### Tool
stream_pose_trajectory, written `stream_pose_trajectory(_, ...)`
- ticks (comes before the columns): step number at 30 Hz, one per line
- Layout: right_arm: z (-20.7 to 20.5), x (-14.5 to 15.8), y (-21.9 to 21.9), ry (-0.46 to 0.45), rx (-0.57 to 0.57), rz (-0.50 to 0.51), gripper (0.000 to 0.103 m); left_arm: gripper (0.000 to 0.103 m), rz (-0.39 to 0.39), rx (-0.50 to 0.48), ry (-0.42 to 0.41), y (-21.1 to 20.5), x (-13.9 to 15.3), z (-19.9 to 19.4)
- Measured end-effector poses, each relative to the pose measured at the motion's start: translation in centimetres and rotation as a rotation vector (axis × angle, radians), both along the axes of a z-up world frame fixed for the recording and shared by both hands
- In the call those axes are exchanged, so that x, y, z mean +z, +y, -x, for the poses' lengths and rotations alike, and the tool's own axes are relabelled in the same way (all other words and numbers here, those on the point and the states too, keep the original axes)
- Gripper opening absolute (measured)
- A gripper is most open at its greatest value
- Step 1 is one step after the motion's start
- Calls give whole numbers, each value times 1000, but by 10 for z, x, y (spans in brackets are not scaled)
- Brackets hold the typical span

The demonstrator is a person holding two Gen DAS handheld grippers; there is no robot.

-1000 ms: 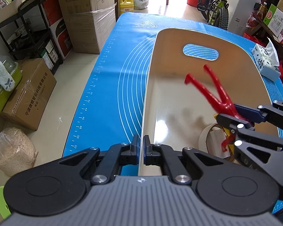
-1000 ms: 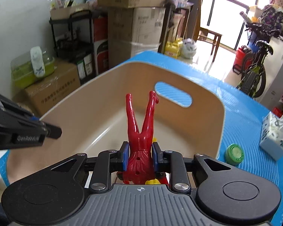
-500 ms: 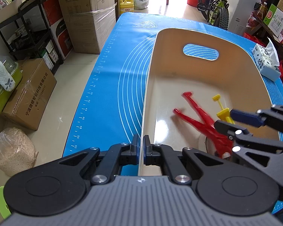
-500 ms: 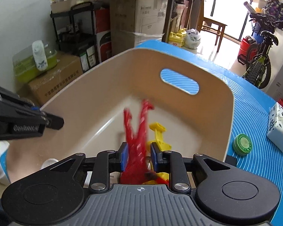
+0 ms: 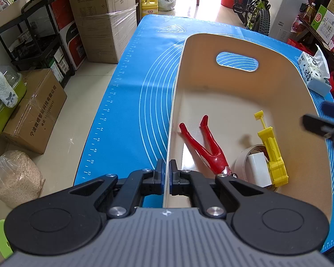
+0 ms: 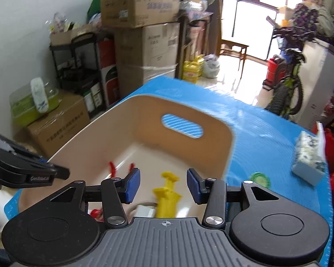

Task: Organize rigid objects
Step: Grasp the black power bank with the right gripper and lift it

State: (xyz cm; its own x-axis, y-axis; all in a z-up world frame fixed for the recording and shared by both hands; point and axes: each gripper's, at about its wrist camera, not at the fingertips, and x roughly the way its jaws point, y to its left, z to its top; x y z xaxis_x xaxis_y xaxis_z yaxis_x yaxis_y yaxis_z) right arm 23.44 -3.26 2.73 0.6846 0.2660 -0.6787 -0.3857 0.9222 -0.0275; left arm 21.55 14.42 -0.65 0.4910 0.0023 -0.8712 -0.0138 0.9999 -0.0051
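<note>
Blue mat (image 5: 127,102) under beige bin (image 5: 238,89)

Both wrist views close, angled down; share beige bin (image 5: 233,93) interior.

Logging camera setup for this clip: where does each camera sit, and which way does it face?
Left wrist: rides the left gripper, looking down along its shut fingers clamped on the bin wall; the right gripper intrudes at the right edge.
Right wrist: rides the right gripper, tilted down over the bin; its jaws have just been opening, with nothing between them; the left gripper shows at left.
Shared: the bin, red clamp, yellow tool, blue mat, tissue pack.
</note>
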Motion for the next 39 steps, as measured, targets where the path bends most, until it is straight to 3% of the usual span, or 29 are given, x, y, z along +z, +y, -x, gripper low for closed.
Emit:
stream_pose_trajectory(8,3,5,-56,-26,-117,34,59,5,1,0,0,0,0,0)
stream_pose_trajectory(15,0,-27,-88,31,-178,77,59,5,1,0,0,0,0,0)
stream_pose_trajectory(31,-13,-108,-99,172,-276,58,60,5,-1,0,0,0,0,0)
stream_pose_trajectory(39,-16,-125,-98,158,-314,15,60,5,-1,-1,0,1,0,0)
